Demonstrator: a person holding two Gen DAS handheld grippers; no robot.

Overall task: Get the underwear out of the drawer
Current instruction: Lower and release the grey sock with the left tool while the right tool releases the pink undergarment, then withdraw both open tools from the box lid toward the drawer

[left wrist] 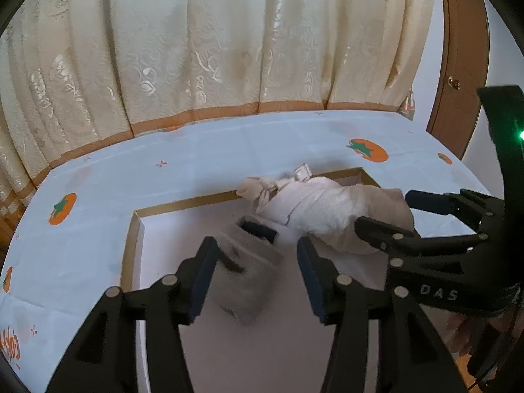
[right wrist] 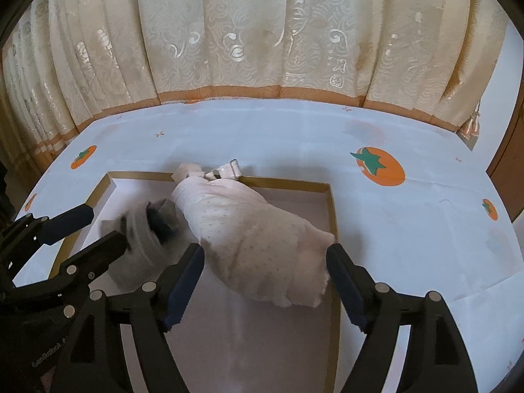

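Note:
A shallow white drawer with a gold rim lies on the tablecloth. A grey underwear piece with a dark blue band, blurred, sits in its left part, between the spread fingers of my left gripper, whose pads do not press on it. A pale pink dotted garment lies bunched in the drawer, its far end over the back rim. My right gripper stands wide around its near end, not squeezing it.
The table wears a pale blue cloth printed with orange persimmons. A cream curtain hangs right behind the table. A brown wooden door stands at the far right.

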